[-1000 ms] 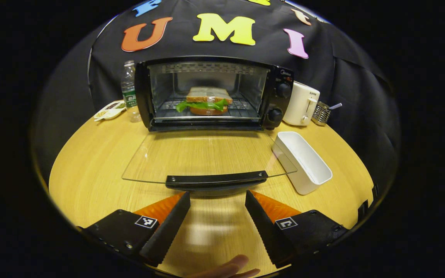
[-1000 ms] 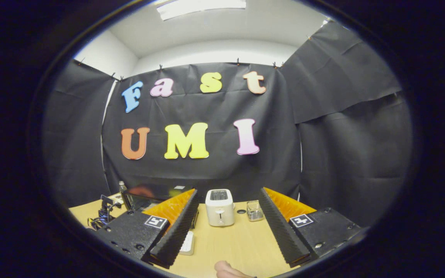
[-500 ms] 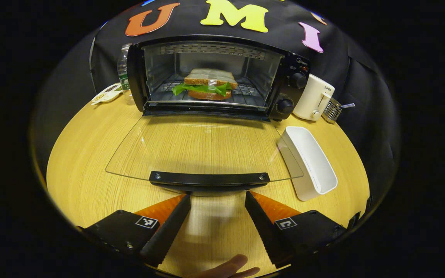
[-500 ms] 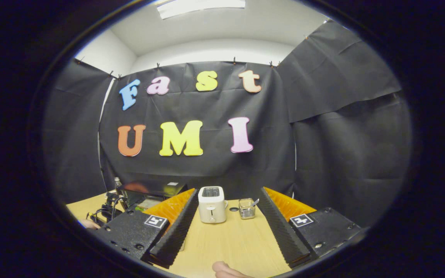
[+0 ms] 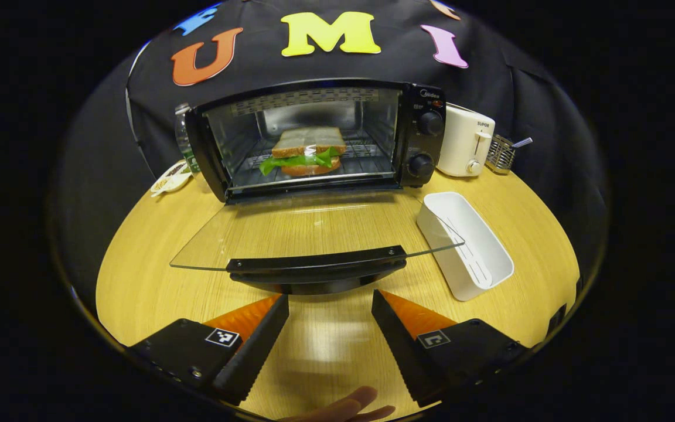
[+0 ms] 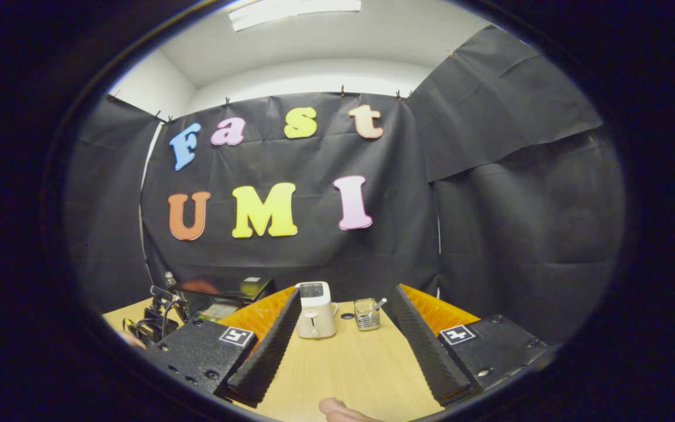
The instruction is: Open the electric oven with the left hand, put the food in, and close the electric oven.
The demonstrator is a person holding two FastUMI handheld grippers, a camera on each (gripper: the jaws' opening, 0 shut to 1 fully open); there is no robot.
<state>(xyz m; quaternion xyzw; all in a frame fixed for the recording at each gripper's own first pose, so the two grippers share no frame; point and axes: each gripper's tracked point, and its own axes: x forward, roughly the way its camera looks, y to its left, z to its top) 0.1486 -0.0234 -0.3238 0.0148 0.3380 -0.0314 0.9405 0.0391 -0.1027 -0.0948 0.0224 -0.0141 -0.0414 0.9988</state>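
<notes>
The fingers of the left gripper [image 5: 330, 328] stand apart with nothing between them, just in front of the black handle [image 5: 316, 265] of the oven door [image 5: 290, 231], without touching it. The fingers of the right gripper [image 6: 343, 346] are also spread and hold nothing, above the wooden surface [image 6: 349, 369]. In the left gripper view we see the electric oven [image 5: 320, 138] with its clear glass door folded down flat, and the sandwich [image 5: 305, 153], bread with green leaf, lies on the wire rack inside. The writing by the two round knobs is too small for us to read. A white toaster [image 5: 465, 149] stands just beside the oven, and a white rectangular tray [image 5: 465, 245] lies near the door's right corner. A bottle [image 5: 184, 138] is half hidden behind the oven.
</notes>
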